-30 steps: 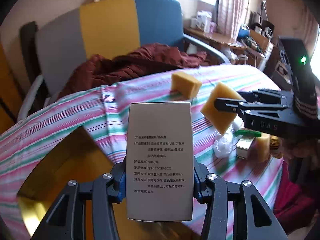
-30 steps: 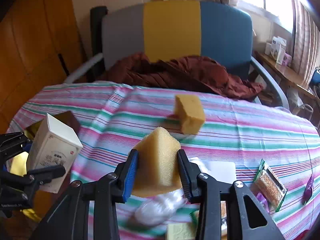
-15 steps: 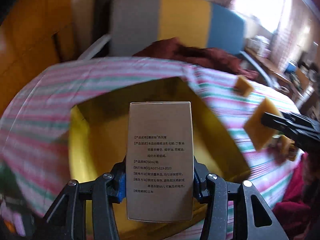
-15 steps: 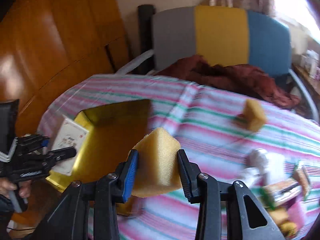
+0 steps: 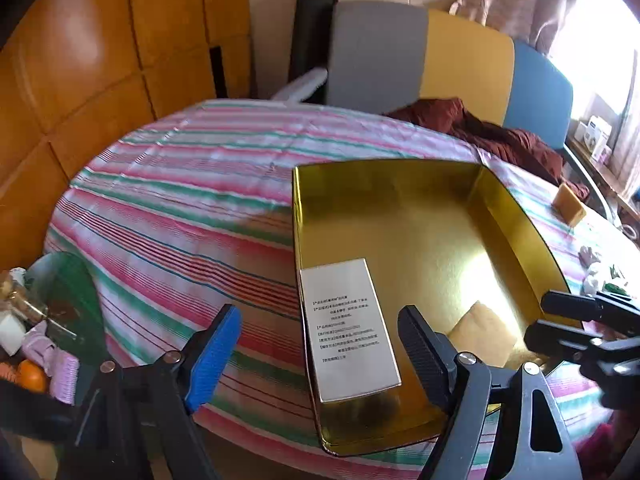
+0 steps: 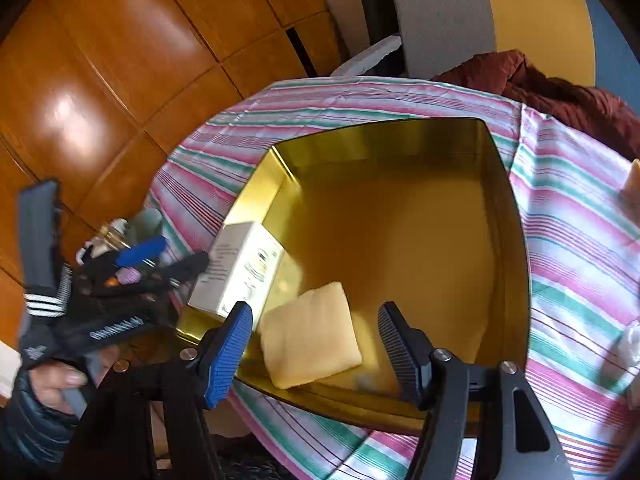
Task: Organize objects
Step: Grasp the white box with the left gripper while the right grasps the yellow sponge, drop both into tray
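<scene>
A gold tin tray (image 5: 516,216) (image 6: 512,184) lies on the striped tablecloth. A white printed box (image 5: 348,328) (image 6: 240,268) lies flat in its near left corner. A yellow sponge (image 6: 310,340) (image 5: 482,334) lies in the tray near its front edge. My left gripper (image 5: 320,344) is open, its fingers spread either side of the box and apart from it. My right gripper (image 6: 316,340) is open above the sponge, not touching it. A second sponge (image 5: 568,204) sits on the cloth at the far right.
A grey, yellow and blue chair (image 5: 432,56) with a maroon cloth (image 5: 480,128) stands behind the table. Wooden panels (image 5: 100,60) stand on the left. A green bin (image 5: 52,304) with clutter sits low left. Wrappers (image 5: 592,264) lie at the right edge.
Both grippers have opened. The box and the sponge have left the jaws and now lie in the gold tray. Both cameras swung left over the tray.
</scene>
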### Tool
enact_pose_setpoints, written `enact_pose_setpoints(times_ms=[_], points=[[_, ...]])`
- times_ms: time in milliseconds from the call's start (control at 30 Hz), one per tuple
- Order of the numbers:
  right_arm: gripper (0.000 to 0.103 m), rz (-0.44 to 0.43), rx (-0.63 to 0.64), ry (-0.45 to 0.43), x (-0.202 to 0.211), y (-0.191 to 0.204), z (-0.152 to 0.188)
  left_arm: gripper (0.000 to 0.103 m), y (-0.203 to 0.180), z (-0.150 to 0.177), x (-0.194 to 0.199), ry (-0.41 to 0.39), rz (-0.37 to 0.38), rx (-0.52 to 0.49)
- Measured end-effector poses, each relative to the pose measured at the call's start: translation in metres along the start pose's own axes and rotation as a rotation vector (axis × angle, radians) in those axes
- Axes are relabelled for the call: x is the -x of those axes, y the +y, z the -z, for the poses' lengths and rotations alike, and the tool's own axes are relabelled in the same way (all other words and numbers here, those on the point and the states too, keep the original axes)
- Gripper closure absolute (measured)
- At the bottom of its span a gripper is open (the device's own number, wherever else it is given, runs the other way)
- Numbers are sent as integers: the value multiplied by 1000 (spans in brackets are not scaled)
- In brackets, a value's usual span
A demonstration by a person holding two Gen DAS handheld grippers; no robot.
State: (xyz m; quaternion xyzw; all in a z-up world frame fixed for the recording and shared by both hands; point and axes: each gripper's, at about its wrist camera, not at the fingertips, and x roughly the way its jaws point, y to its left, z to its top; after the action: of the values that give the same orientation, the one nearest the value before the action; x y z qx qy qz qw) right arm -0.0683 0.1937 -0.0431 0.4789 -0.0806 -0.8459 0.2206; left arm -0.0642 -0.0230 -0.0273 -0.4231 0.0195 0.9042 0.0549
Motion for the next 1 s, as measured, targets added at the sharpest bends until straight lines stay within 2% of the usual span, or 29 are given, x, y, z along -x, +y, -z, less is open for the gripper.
enact_pose_setpoints(times_ms=[67, 200, 333, 533, 1000], points=[[36, 52, 19, -9, 4, 1, 3, 21, -7, 0, 7, -28, -2, -5], [33, 217, 55, -60, 16, 2, 11, 10, -28, 1, 21, -95, -14, -50], [30, 329, 60, -103, 30, -3, 18, 10, -49, 2, 27, -113, 8, -94], [29, 443, 22, -155, 51, -15, 24, 10, -68, 7, 31, -114, 23, -124], [29, 529, -18, -189, 73, -33, 38, 10, -99, 17, 34, -103, 59, -189]])
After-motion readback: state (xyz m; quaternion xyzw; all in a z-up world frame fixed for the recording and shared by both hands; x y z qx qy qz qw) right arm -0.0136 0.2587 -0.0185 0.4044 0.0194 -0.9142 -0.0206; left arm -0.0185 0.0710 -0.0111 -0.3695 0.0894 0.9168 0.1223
